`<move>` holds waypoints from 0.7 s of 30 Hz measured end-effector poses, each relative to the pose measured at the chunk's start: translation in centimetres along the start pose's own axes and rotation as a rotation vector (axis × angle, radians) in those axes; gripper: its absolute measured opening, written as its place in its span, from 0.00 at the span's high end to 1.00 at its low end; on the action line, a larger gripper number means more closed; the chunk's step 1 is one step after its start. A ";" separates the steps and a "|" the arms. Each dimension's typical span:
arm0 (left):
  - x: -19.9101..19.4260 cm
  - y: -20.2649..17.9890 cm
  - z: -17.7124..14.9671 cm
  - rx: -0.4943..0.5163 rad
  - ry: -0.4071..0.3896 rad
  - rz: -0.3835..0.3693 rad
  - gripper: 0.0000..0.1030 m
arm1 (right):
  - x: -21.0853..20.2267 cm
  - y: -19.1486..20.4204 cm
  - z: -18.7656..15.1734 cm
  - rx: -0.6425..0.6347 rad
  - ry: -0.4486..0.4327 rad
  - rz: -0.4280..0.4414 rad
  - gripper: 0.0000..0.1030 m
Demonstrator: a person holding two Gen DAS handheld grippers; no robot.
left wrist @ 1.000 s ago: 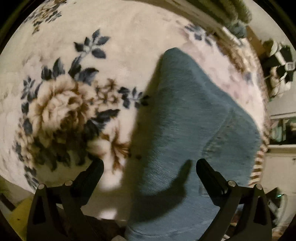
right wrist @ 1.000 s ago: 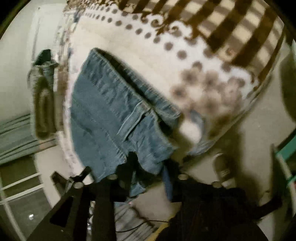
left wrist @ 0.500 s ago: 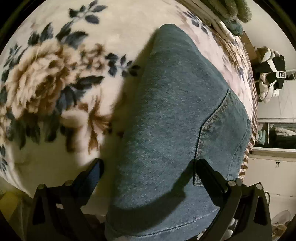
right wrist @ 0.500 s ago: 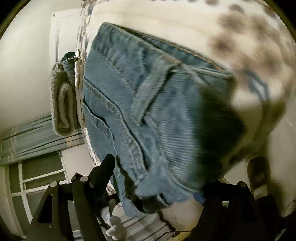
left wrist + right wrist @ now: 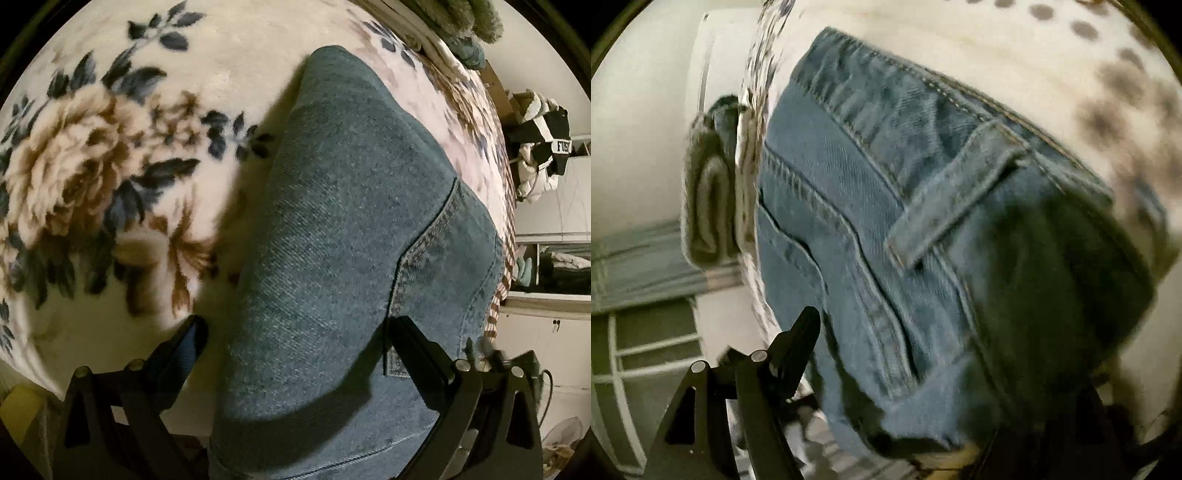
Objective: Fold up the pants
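Note:
Blue denim pants [image 5: 351, 240] lie folded on a floral blanket [image 5: 92, 184] over a bed. In the left wrist view my left gripper [image 5: 295, 332] is open, its two black fingers straddling the near end of the denim close above it. In the right wrist view the pants' waistband and belt loop [image 5: 953, 192] fill the frame. My right gripper [image 5: 942, 350] is open wide around the denim's near corner; its left finger [image 5: 798, 339] shows, and its right finger is lost in shadow.
A cream blanket with brown dots [image 5: 1108, 74] lies under the waistband. Rolled grey-green cloth [image 5: 709, 192] sits at the bed's far edge. A black and white jacket [image 5: 543, 151] hangs at the right beside white cabinets [image 5: 543, 332]. A window frame [image 5: 635, 354] is at lower left.
My right gripper has opened wide and moved in close over the waistband corner. My left gripper has closed in on the folded denim and stays open.

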State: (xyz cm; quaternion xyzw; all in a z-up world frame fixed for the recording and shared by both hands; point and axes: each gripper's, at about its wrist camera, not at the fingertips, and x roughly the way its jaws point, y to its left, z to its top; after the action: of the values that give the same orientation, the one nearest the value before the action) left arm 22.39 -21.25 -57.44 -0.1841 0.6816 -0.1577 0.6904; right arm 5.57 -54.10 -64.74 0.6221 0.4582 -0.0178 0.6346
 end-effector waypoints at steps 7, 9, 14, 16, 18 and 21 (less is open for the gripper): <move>0.1 -0.4 0.3 0.023 -0.036 -0.041 0.02 | 0.3 1.1 -0.1 -0.067 -0.026 0.025 0.30; -0.2 -1.1 0.3 0.058 -0.053 -0.073 0.27 | 0.3 1.0 0.0 -0.059 -0.035 0.032 0.42; -1.7 -1.0 -0.2 0.083 -0.083 -0.089 0.74 | -1.2 1.2 -0.9 -0.083 -0.063 -0.005 0.65; -2.6 -1.0 -0.4 0.089 -0.092 -0.109 0.80 | -1.7 1.9 -1.6 -0.099 -0.076 -0.017 0.67; -3.8 -1.7 -0.5 0.110 -0.110 -0.105 0.82 | -1.7 3.3 -1.7 -0.118 -0.084 -0.030 0.69; -5.7 -2.7 -0.5 0.132 -0.126 -0.108 0.83 | -2.3 5.3 -2.2 -0.147 -0.086 -0.041 0.70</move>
State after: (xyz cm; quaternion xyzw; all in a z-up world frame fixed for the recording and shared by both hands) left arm 21.89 -20.97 -51.16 -0.1841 0.6143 -0.2272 0.7329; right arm 6.14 -52.35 -58.80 0.5629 0.4431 -0.0236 0.6973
